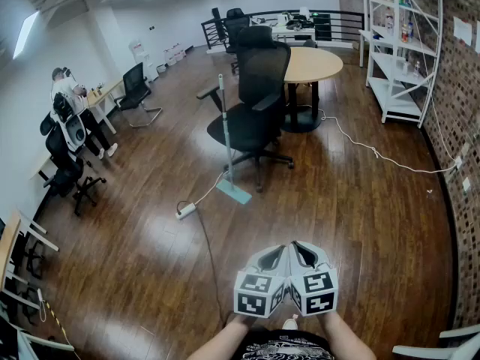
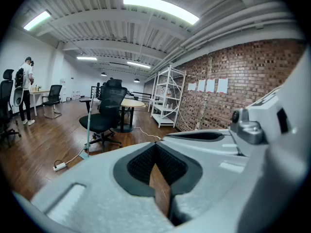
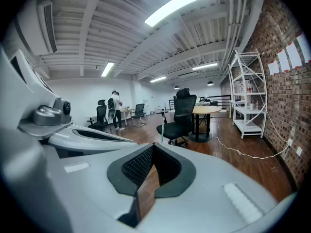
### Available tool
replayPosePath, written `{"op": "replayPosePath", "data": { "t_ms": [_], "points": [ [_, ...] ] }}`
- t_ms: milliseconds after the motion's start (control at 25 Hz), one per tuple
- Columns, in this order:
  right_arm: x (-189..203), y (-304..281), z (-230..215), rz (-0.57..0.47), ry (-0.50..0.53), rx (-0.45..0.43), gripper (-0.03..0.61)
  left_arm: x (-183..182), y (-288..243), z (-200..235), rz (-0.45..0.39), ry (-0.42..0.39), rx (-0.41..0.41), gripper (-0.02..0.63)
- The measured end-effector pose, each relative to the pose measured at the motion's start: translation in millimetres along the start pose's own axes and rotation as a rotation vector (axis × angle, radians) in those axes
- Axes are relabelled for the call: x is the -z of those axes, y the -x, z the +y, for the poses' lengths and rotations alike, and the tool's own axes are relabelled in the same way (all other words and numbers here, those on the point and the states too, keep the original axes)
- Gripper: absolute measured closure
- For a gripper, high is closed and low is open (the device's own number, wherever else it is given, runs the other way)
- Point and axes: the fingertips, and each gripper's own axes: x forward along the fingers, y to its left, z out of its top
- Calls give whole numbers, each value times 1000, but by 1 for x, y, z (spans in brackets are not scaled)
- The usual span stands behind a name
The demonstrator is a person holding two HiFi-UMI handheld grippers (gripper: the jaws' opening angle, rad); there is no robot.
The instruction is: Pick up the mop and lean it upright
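The mop (image 1: pixel 226 133) stands upright in mid-room, its light handle leaning against a black office chair (image 1: pixel 255 103) and its flat teal head (image 1: pixel 234 192) on the wooden floor. It also shows far off in the left gripper view as the mop (image 2: pixel 88 125) and in the right gripper view as a thin mop handle (image 3: pixel 164 127). My left gripper (image 1: pixel 277 252) and right gripper (image 1: pixel 298 247) are held side by side close to my body, well short of the mop. Both are shut with nothing between the jaws, left gripper (image 2: pixel 156 146) and right gripper (image 3: pixel 153 148).
A round wooden table (image 1: pixel 311 64) stands behind the chair. A power strip (image 1: pixel 185 211) with a dark cable lies left of the mop head. A white cord (image 1: pixel 375 152) runs toward the brick wall. White shelving (image 1: pixel 401 58) is at back right; a person (image 1: pixel 71 115) stands by desks on the left.
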Motion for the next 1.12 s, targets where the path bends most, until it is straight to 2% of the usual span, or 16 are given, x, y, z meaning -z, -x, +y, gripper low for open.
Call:
{"op": "replayPosePath", "data": {
  "t_ms": [440,760,1120],
  "points": [
    [3,-38,-37,17,-24,24,578,-2,-49,14,25,4,22,611],
    [-16,-108,-57,36,-10,63,578,-29,-101,69,15,27,55,611],
    [-57,-195,-82,46,-14,134,578,-79,-162,140,14,30,114,611]
  ]
}}
